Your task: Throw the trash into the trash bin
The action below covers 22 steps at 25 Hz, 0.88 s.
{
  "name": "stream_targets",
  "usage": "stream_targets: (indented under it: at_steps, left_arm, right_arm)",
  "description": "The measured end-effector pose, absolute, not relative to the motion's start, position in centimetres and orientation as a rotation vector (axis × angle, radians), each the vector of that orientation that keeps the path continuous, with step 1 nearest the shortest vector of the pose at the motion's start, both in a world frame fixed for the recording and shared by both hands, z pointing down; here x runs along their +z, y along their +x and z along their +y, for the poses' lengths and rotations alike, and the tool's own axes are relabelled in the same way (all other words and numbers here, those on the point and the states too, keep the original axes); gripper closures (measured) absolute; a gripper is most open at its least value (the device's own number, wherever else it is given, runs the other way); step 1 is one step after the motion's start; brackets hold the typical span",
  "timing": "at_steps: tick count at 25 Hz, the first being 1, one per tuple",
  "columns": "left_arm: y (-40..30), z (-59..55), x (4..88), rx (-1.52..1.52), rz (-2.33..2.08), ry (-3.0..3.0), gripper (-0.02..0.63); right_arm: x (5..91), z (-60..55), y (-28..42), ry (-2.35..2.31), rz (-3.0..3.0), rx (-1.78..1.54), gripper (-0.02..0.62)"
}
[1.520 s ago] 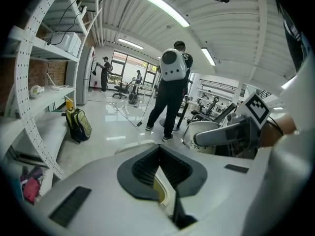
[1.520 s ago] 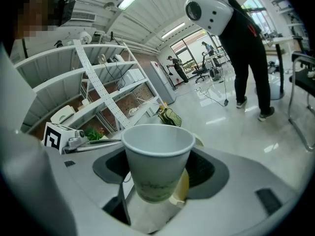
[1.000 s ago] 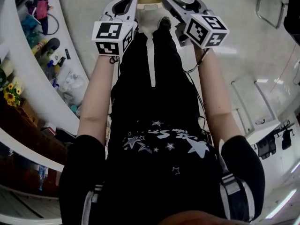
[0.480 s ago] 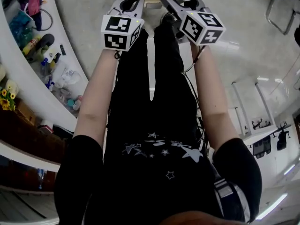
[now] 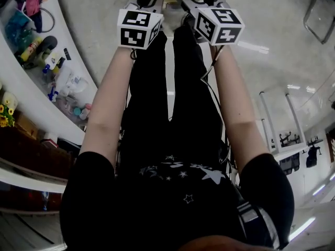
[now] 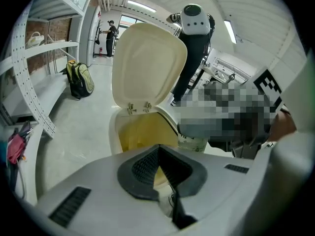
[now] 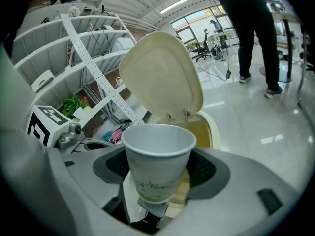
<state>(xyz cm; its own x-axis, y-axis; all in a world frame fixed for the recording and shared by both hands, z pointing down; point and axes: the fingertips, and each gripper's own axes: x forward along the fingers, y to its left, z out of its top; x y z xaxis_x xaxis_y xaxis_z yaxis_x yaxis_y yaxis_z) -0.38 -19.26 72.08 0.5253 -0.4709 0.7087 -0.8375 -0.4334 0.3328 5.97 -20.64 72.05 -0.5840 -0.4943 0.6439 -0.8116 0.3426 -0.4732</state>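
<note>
White paper cup (image 7: 157,154) sits pinched between our right gripper (image 7: 160,181) fingers; our left gripper (image 6: 157,154) fingers are pressed together, facing the open trash bin (image 6: 140,132).

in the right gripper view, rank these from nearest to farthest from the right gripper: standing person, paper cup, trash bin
1. paper cup: gripped upright between the jaws of the right gripper, centre of view.
2. trash bin: just behind the cup, its lid raised.
3. standing person: upper right, well beyond the bin across the shiny floor.
</note>
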Motion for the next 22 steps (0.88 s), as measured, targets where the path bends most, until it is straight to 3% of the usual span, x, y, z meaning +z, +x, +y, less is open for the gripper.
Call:
stream_targets:
  at_steps: [13,18,22]
  left_arm:
    - [-0.8,-20.1,73.6,0.695,-1.058,2.055,0.595]
    - [-0.9,-20.2,73.2,0.690,-1.057,2.063,0.595]
    - [-1.1,-20.5,72.9,0.695,-1.056,2.069,0.595]
  right_arm:
    - [74.0,-21.5,5.5,1.108,-2.175,1.084,0.267]
    - [73.9,-21.5,5.3,1.110,-2.171,1.079,0.213]
    - [73.5,-21.6,5.1,1.101,-2.168,1.074,0.206]
